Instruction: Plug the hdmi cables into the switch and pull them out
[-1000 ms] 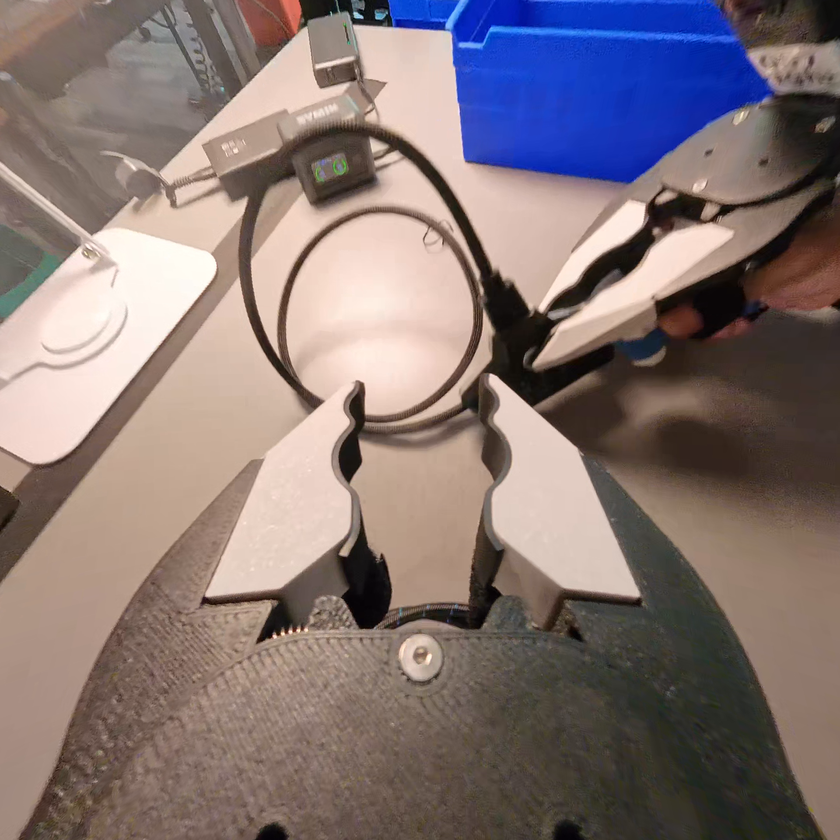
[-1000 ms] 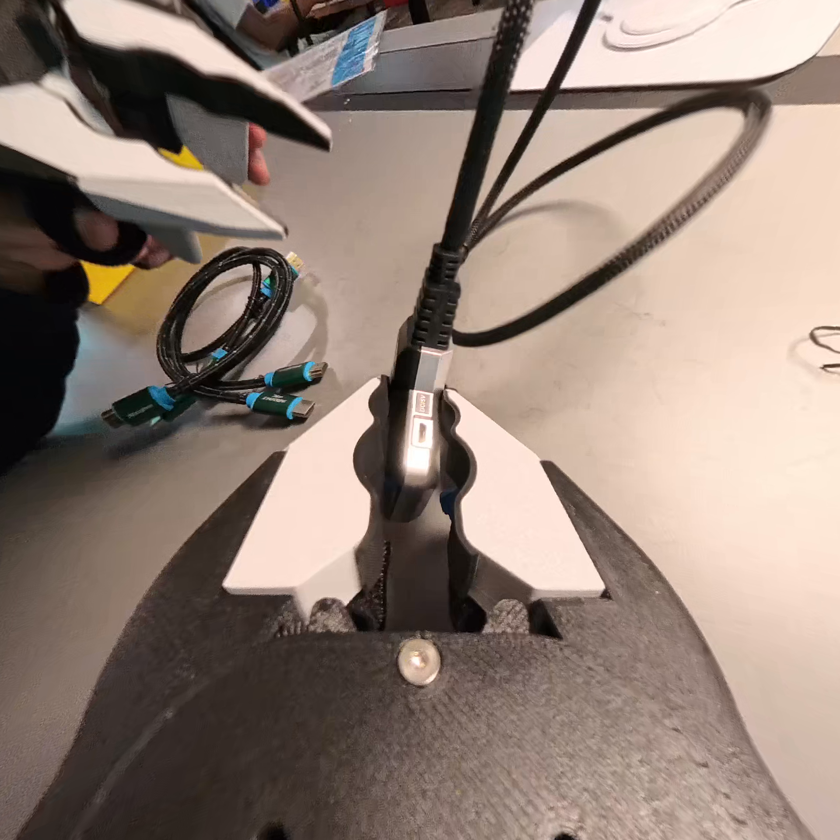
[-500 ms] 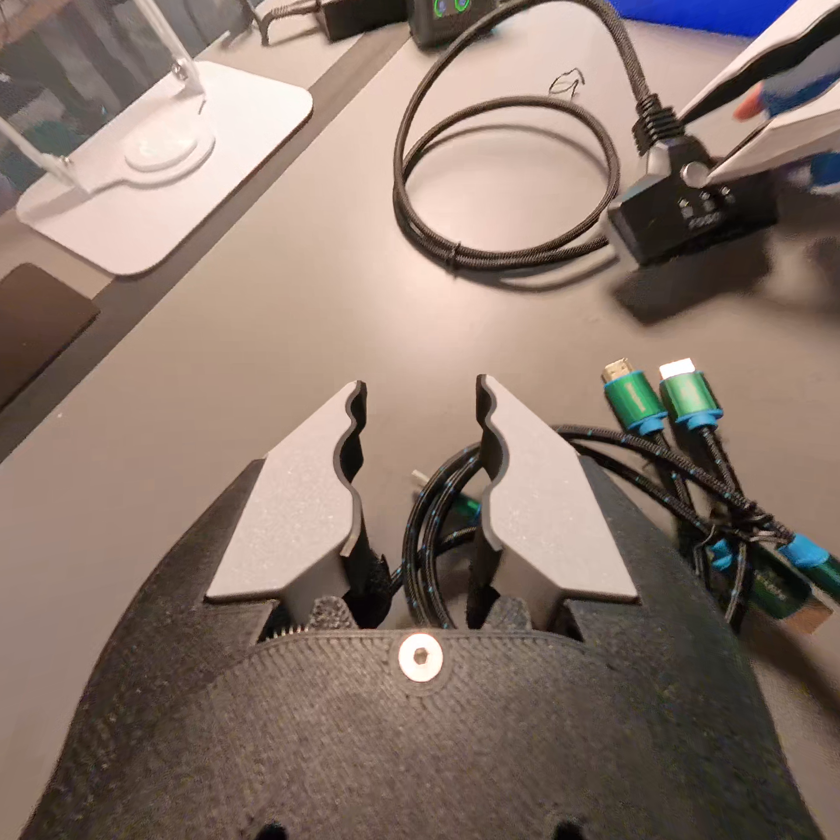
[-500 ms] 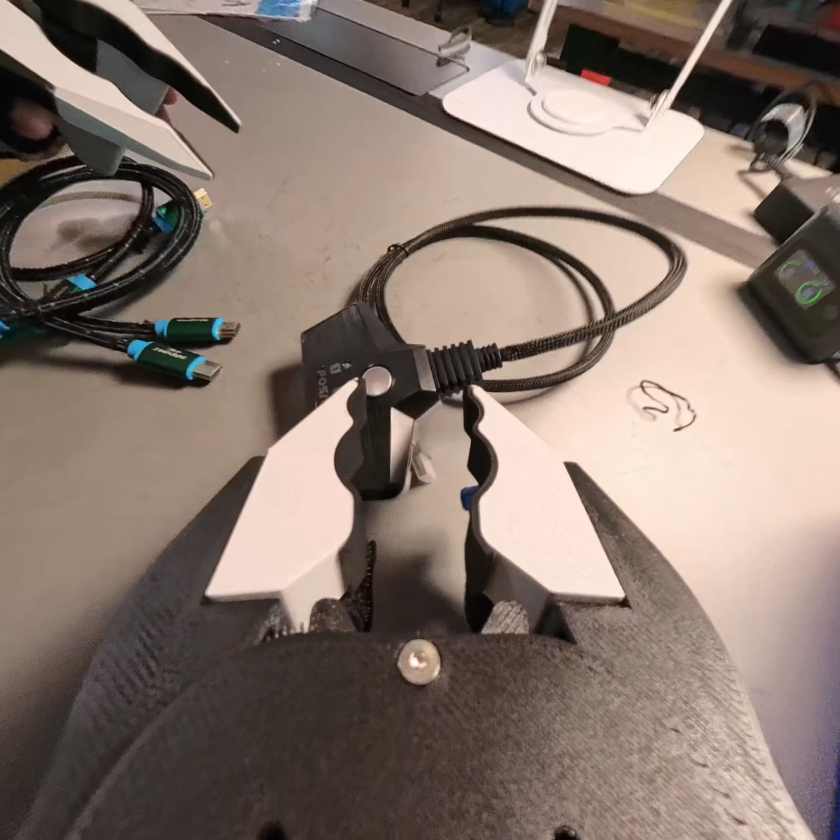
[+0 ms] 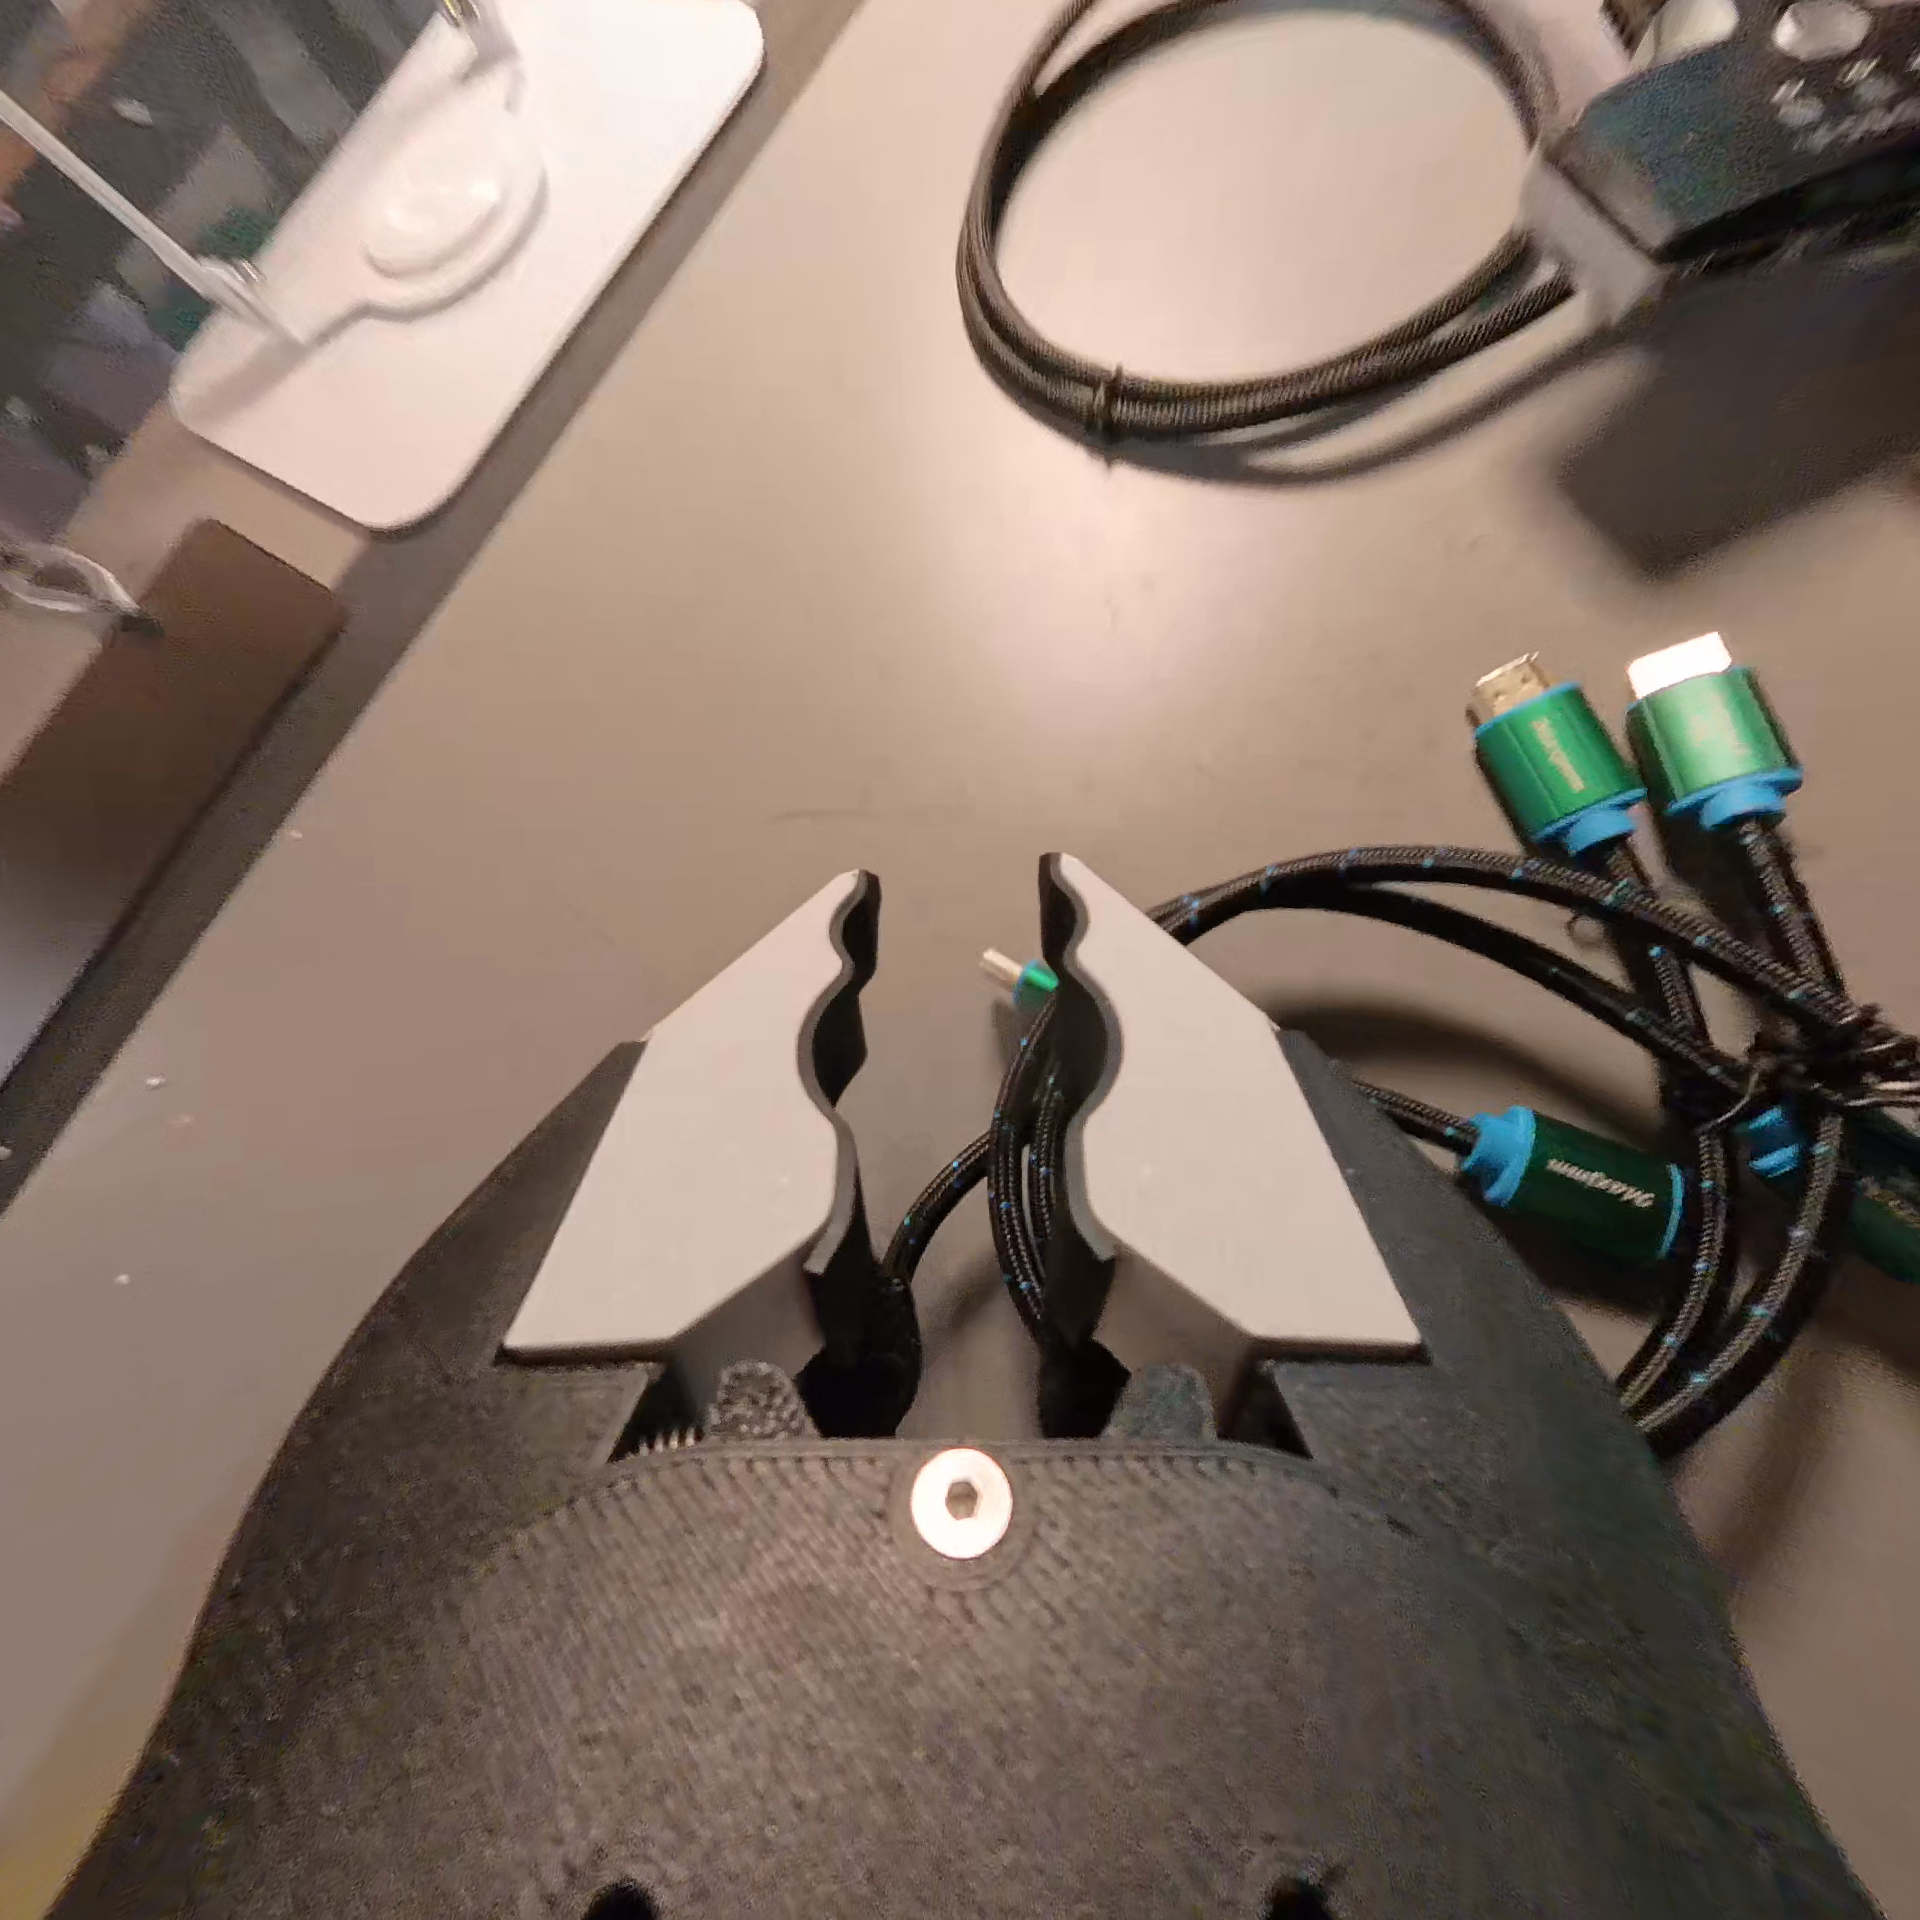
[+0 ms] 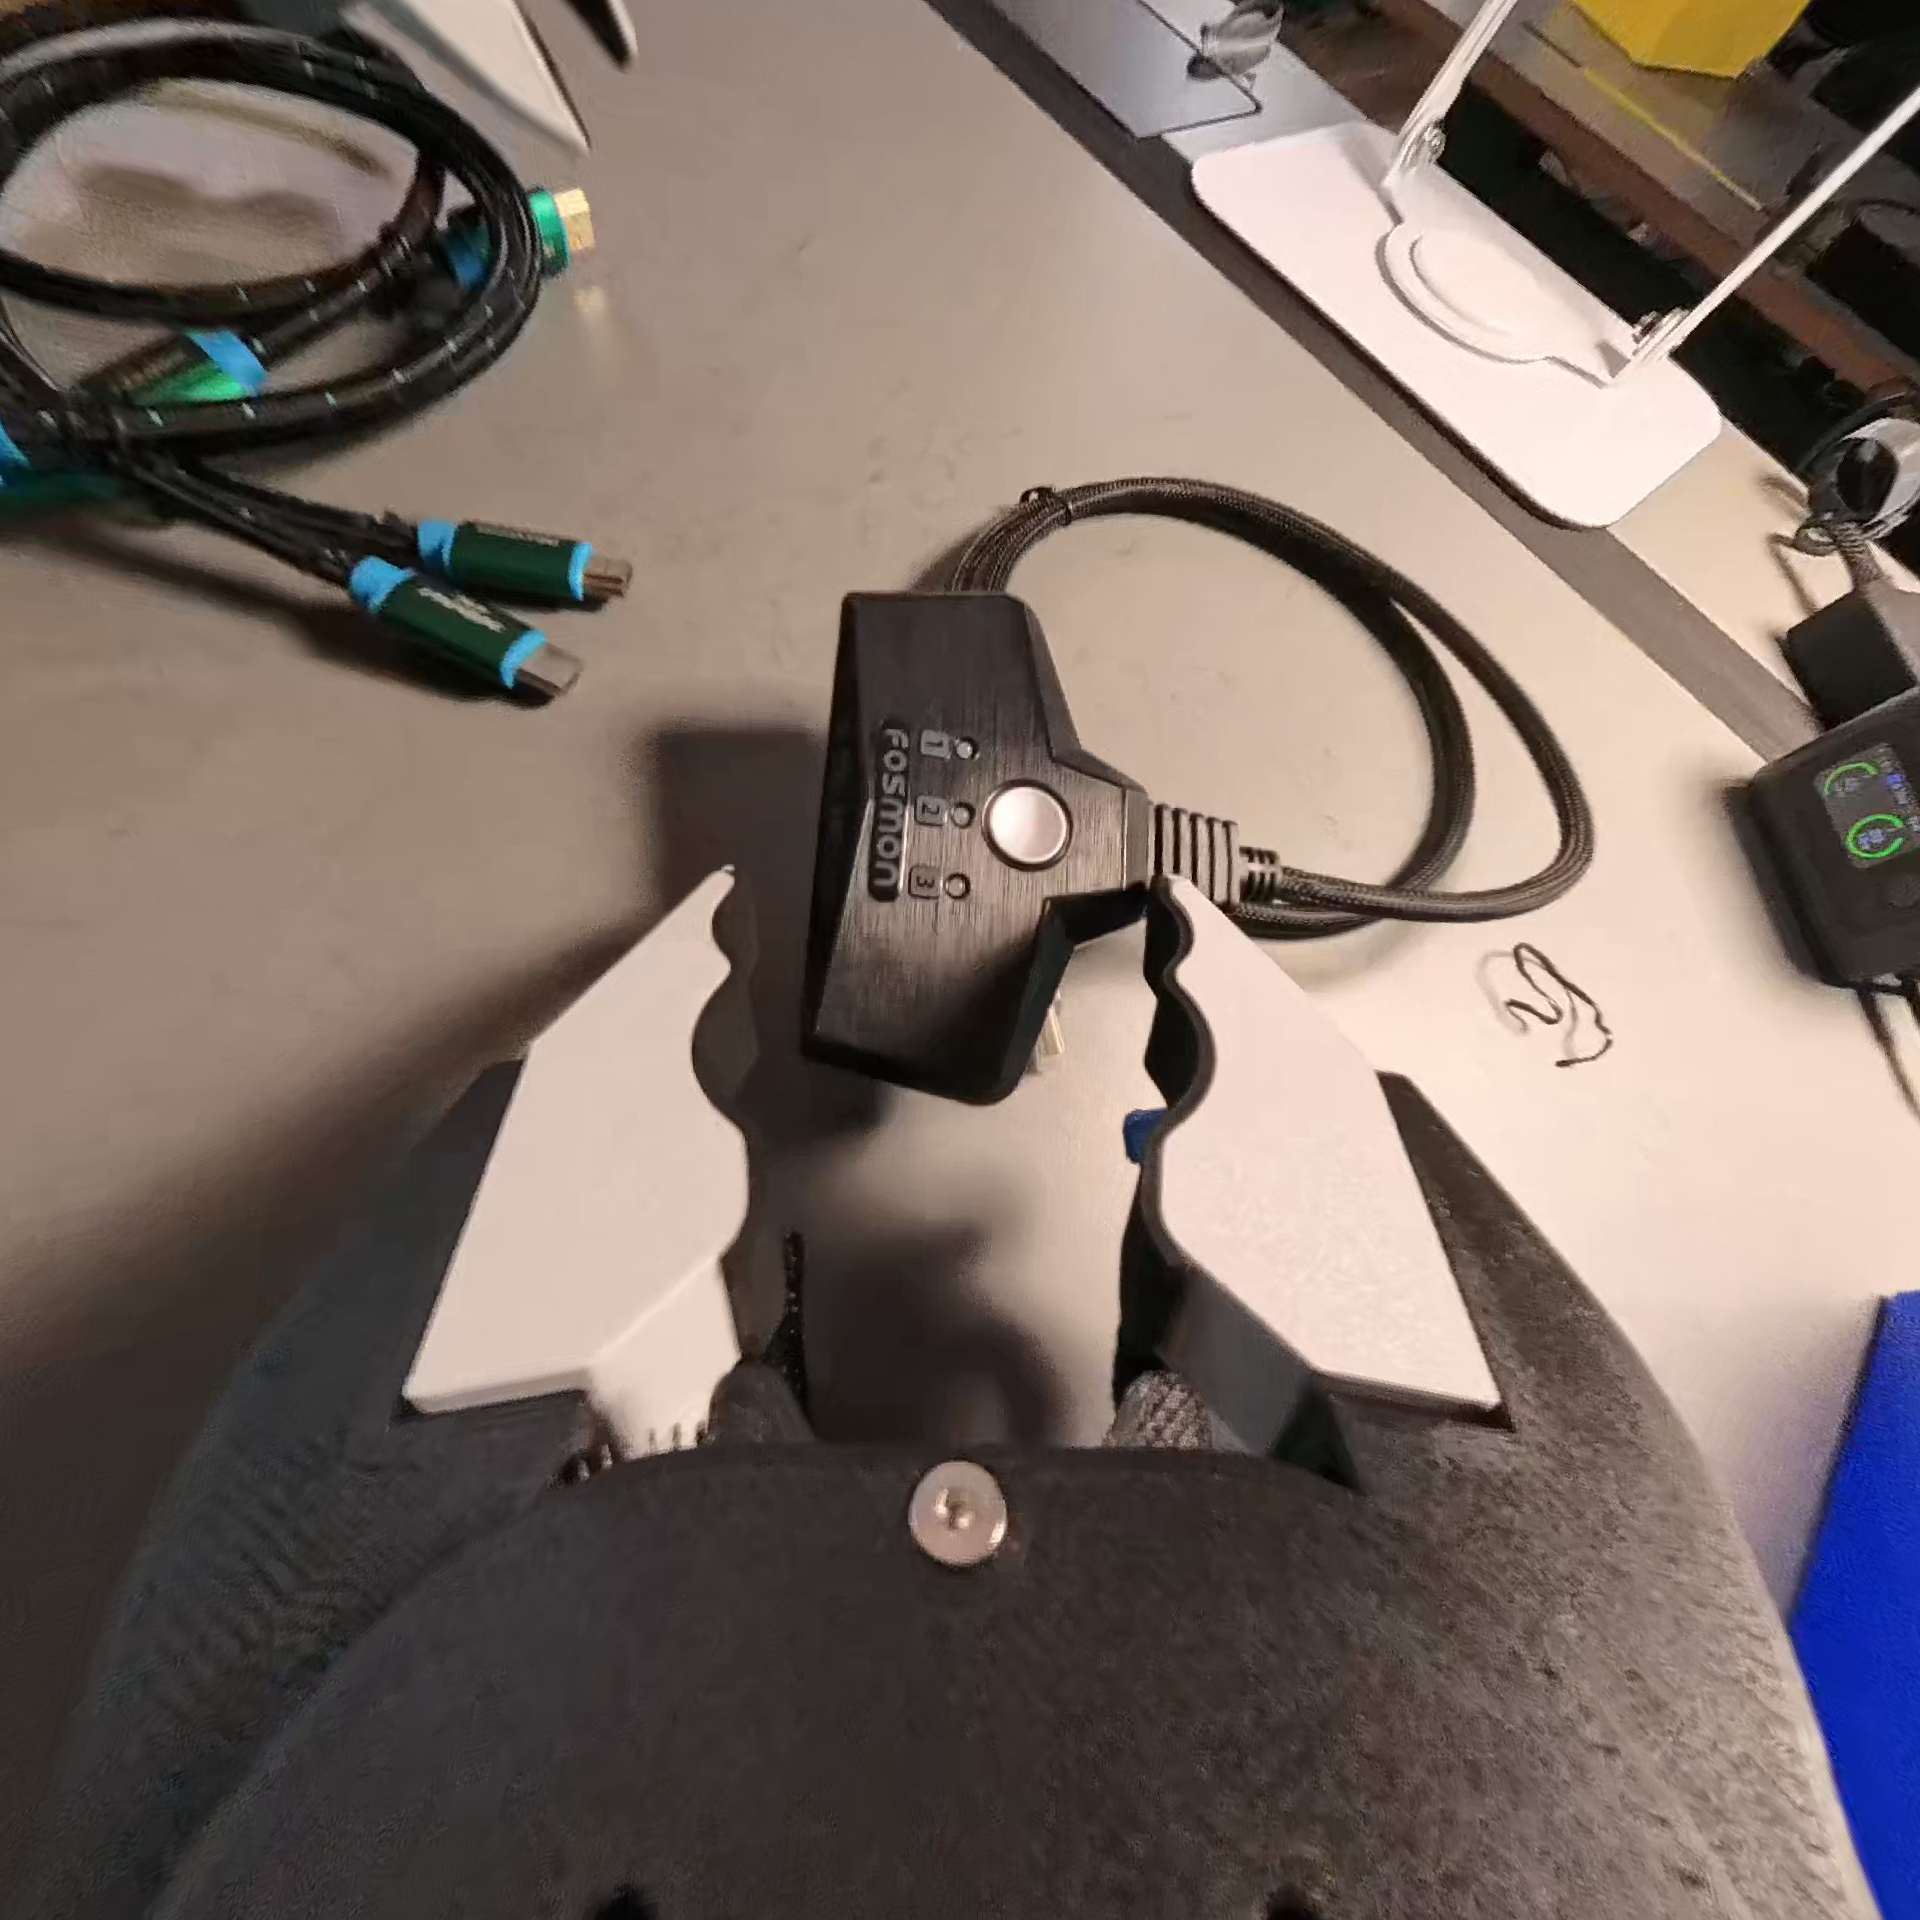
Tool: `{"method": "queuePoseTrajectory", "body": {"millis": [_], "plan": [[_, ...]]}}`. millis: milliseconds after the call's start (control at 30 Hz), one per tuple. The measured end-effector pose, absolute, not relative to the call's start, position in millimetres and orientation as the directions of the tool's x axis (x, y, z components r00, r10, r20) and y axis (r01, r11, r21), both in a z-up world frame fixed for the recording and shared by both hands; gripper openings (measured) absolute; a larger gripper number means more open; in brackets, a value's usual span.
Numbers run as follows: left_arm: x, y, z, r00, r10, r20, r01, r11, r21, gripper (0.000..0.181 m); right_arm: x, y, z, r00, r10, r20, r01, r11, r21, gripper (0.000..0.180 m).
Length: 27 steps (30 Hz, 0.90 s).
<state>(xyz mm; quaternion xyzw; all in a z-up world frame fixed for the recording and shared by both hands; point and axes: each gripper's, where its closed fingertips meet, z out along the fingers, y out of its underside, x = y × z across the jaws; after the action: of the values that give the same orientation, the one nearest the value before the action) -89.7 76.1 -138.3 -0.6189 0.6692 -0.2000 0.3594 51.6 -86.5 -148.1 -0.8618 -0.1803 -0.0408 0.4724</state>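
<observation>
The black HDMI switch (image 6: 956, 821) lies flat on the grey table, its near end between my right gripper's (image 6: 945, 888) wide-open fingers, which do not hold it. Its braided cable (image 6: 1455, 727) loops off to the right. The switch shows blurred at the top right of the left wrist view (image 5: 1714, 135). A bundle of black braided HDMI cables (image 5: 1558, 997) with green plugs (image 5: 1548, 769) lies to the right of my left gripper (image 5: 958, 883), which is open and empty. One plug tip (image 5: 1023, 977) and cable strands lie between its fingers. The plugs also show in the right wrist view (image 6: 509, 566).
A white stand base (image 5: 416, 229) sits at the far left edge, and also shows in the right wrist view (image 6: 1455, 312). A small device with a lit screen (image 6: 1849, 831) sits to the right, a blue bin (image 6: 1870, 1558) at the near right, a thin wire scrap (image 6: 1548, 997) near the switch. Spacing between my two grippers at the tips: around 20 cm.
My right gripper has opened and let the switch down flat on the table. My left gripper has moved closer over the HDMI cable bundle, staying open.
</observation>
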Motion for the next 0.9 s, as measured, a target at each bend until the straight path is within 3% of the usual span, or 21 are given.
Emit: {"method": "queuePoseTrajectory", "body": {"millis": [100,233,467,767,900], "plan": [[-81.3,50.6,-121.3,-0.032,-0.978,-0.204,-0.622,0.179,-0.762,0.037,55.2,-87.5,-150.8,0.935,0.262,0.241,0.345,-0.505,-0.791,0.077],[-73.0,-14.7,-127.6,-0.252,-0.967,-0.049,-0.598,0.195,-0.777,0.051,58.6,-86.6,-150.8,0.945,0.242,0.22,0.317,-0.51,-0.8,0.073],[-69.0,-19.8,-165.1,-0.252,-0.957,-0.143,-0.706,0.284,-0.649,0.056,61.9,-84.6,-153.1,0.947,0.213,0.242,0.32,-0.516,-0.794,0.061],[-72.1,-49.6,-141.7,-0.328,-0.942,-0.074,-0.665,0.286,-0.69,0.055,61.5,-83.8,-150.4,0.938,0.216,0.272,0.345,-0.494,-0.798,0.059],[-88.2,-70.1,-163.2,-0.411,-0.908,-0.082,-0.739,0.384,-0.553,0.053,61.9,-83.5,-150.6,0.943,0.213,0.257,0.331,-0.495,-0.803,0.059]]}}
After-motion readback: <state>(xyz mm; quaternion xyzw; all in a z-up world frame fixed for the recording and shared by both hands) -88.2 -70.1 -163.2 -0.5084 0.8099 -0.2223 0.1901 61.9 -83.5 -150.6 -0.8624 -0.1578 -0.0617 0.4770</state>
